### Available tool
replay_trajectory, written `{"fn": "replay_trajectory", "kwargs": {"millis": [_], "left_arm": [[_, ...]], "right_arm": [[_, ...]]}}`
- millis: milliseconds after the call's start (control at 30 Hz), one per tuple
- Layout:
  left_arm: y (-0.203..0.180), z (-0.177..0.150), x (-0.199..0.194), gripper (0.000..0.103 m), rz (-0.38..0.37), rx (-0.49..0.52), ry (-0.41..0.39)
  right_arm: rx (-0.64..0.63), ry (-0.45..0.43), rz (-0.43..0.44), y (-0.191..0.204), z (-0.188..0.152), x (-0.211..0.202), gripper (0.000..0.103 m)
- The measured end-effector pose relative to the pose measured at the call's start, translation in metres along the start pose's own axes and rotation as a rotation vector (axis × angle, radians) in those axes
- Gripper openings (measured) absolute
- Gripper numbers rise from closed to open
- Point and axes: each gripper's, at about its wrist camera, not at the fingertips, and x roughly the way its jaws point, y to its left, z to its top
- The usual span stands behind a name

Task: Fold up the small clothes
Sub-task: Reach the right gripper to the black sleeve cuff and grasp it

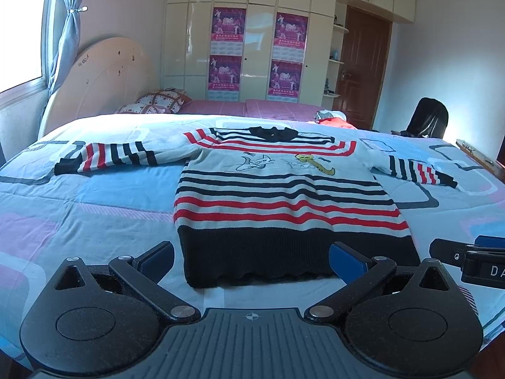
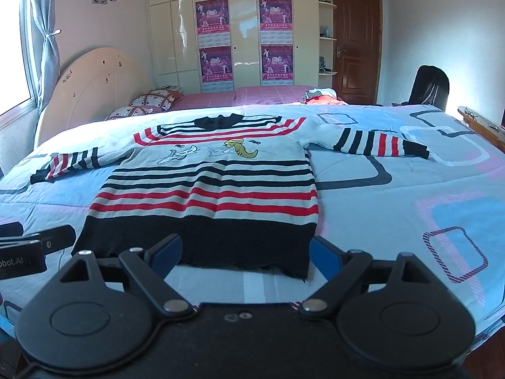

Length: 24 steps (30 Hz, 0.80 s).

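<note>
Both claws — left, right — gape over the flat knit sweater's ribbed black hem.

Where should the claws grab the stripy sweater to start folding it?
Probably a sleeve cuff. The stripy sweater lies flat, face up, both sleeves spread sideways. The left claw could pinch the left cuff from the outer side, and the right claw the right cuff, since those dark ends lie free on the bedspread.

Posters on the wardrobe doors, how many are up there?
4, in two columns on the wardrobe: upper left, lower left, upper right, lower right. None looks hidden in either view.
</note>
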Motion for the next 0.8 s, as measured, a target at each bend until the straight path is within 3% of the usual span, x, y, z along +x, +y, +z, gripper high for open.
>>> {"fn": "replay_trajectory", "kwargs": {"millis": [300, 467, 533, 800], "left_arm": [[0.005, 0.024, 0.006, 0.103, -0.004, 0.031, -0.048], [0.008, 0.049, 0.026, 0.103, -0.02, -0.032, -0.083], [0.011, 0.059, 0.037, 0.103, -0.055, -0.066, -0.095], [-0.011, 0.095, 0.12, 0.103, -0.025, -0.051, -0.088]], "right_arm": [[-0.02, -0.048, -0.035, -0.005, 0.019, 0.006, 0.088], [0.025, -0.084, -0.072, -0.028, 0.043, 0.024, 0.088], [0.036, -0.097, -0.081, -0.039, 0.052, 0.031, 0.088], [0.112, -0.114, -0.113, -0.093, 0.084, 0.079, 0.088]]}}
